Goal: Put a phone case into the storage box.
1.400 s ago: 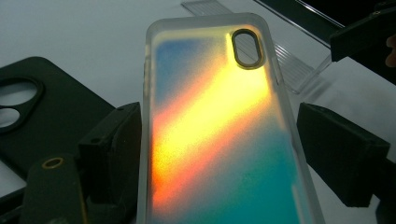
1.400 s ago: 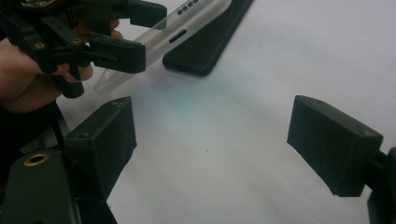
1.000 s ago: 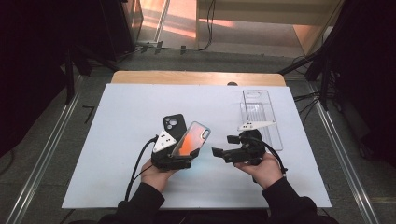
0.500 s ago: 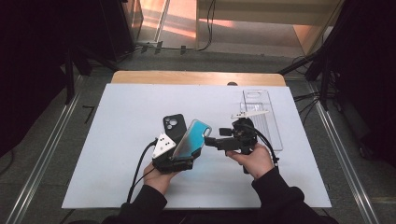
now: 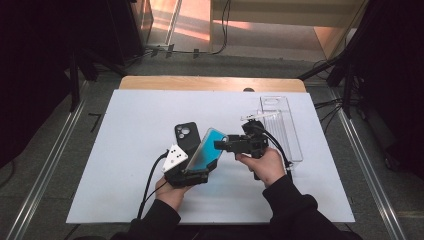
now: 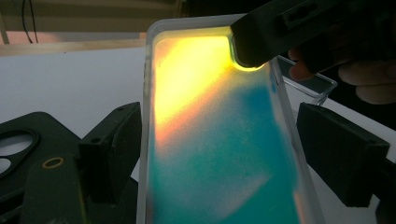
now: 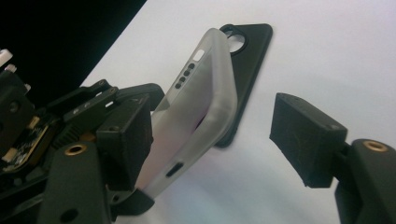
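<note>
Three phone cases sit mid-frame on the white bench (image 5: 125, 150): one frosted, iridescent teal-orange case (image 5: 207, 152), soft-edged and tilted; one matte black case (image 5: 186, 136) lying flat behind; one clear rigid case (image 5: 280, 125) at right. The left claw (image 5: 192, 175) clamps the iridescent case's lower end. The right claw (image 5: 222, 145), just closing, straddles its top corner, one pad not touching.

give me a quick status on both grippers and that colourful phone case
Left gripper holds the colourful case tilted above the table. Right gripper at its top corner, jaws just closing, not yet clamped. Black case lies flat behind, apart.
</note>
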Tool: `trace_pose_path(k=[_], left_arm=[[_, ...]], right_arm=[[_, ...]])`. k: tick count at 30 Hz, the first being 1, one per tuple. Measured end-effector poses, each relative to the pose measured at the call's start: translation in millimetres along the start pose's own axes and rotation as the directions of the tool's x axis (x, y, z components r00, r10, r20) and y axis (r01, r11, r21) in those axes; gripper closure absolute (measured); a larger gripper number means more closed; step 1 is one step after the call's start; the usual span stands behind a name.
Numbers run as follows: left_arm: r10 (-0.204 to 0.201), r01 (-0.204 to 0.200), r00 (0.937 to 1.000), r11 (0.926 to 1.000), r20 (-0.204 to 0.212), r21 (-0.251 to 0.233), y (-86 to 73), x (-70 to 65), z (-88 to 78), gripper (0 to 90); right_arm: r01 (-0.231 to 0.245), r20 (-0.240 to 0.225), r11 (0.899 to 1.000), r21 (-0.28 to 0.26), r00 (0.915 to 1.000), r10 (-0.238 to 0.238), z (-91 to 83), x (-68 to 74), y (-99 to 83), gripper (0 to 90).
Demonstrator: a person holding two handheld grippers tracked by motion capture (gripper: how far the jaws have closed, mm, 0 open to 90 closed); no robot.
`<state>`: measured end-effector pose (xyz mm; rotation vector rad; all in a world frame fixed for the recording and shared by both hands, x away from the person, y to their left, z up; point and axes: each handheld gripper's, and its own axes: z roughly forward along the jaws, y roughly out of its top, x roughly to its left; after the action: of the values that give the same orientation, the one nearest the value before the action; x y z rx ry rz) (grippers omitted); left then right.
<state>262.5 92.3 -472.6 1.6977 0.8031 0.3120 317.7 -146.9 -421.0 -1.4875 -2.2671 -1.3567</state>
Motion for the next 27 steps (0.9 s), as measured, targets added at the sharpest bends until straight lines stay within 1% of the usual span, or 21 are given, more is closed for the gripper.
trace_pose_path(k=[4, 6, 8, 9, 10, 12, 15, 16, 19, 22, 24, 27], left_arm=[[0.002, -0.002, 1.0, 1.0, -0.003, 0.005, -0.3, -0.3, -0.3, 16.7], [-0.001, 0.001, 1.0, 1.0, -0.003, 0.007, -1.0, -0.2, 0.2, 16.6], [-0.01, 0.01, 0.9999, 0.9999, 0.007, 0.009, -1.0, -0.1, -0.1, 16.6], [-0.01, 0.01, 0.9999, 0.9999, 0.006, 0.006, -1.0, -0.4, 0.1, 16.6], [-0.01, 0.01, 0.9999, 0.9999, 0.007, 0.006, -1.0, -0.7, 0.1, 16.6], [-0.007, 0.007, 1.0, 0.9999, 0.005, 0.012, -1.3, -1.2, 0.0, 16.6], [-0.006, 0.006, 0.9999, 0.9998, 0.01, 0.018, -2.3, -1.7, 1.1, 16.6], [-0.001, 0.001, 0.9999, 0.9999, 0.01, 0.017, -2.7, -2.4, 1.2, 16.6], [0.005, -0.005, 1.0, 1.0, 0.008, 0.007, -2.8, -4.2, 1.4, 16.6], [0.01, -0.01, 0.9999, 0.9999, 0.011, 0.005, -2.7, -4.4, 1.1, 16.6], [0.007, -0.007, 0.9999, 1.0, 0.011, 0.004, -2.5, -4.3, 1.2, 16.6], [0.01, -0.011, 0.9999, 0.9999, 0.01, 0.008, -2.5, -4.6, 1.3, 16.6]], right_arm=[[-0.047, -0.026, 0.999, 0.02, 0.9985, 0.048, 5.1, -2.4, 4.3, 35.1], [-0.084, -0.041, 0.996, 0.035, 0.9955, 0.085, 6.8, -3.1, 6.8, 38.8], [-0.125, -0.051, 0.991, 0.048, 0.9905, 0.127, 8.0, -4.5, 9.3, 43.6], [-0.156, -0.052, 0.986, 0.054, 0.9859, 0.159, 8.2, -5.6, 10.9, 47.2], [-0.169, -0.059, 0.984, 0.058, 0.9833, 0.172, 8.0, -6.6, 11.7, 50.3], [-0.198, -0.079, 0.979, 0.053, 0.9762, 0.202, 6.8, -10.3, 13.2, 59.6], [-0.211, -0.086, 0.976, 0.051, 0.9729, 0.214, 4.1, -12.4, 14.1, 72.6], [-0.21, -0.086, 0.976, 0.048, 0.9731, 0.214, 2.8, -12.5, 14.1, 74.9], [-0.214, -0.087, 0.976, 0.043, 0.9722, 0.217, 1.3, -13.4, 14.1, 77.0], [-0.227, -0.095, 0.973, 0.047, 0.9685, 0.231, 0.8, -14.8, 14.1, 77.6], [-0.236, -0.102, 0.97, 0.054, 0.9654, 0.24, 0.2, -15.6, 14.4, 77.7], [-0.236, -0.1, 0.97, 0.052, 0.9656, 0.24, 0.3, -16.0, 14.4, 77.9]])
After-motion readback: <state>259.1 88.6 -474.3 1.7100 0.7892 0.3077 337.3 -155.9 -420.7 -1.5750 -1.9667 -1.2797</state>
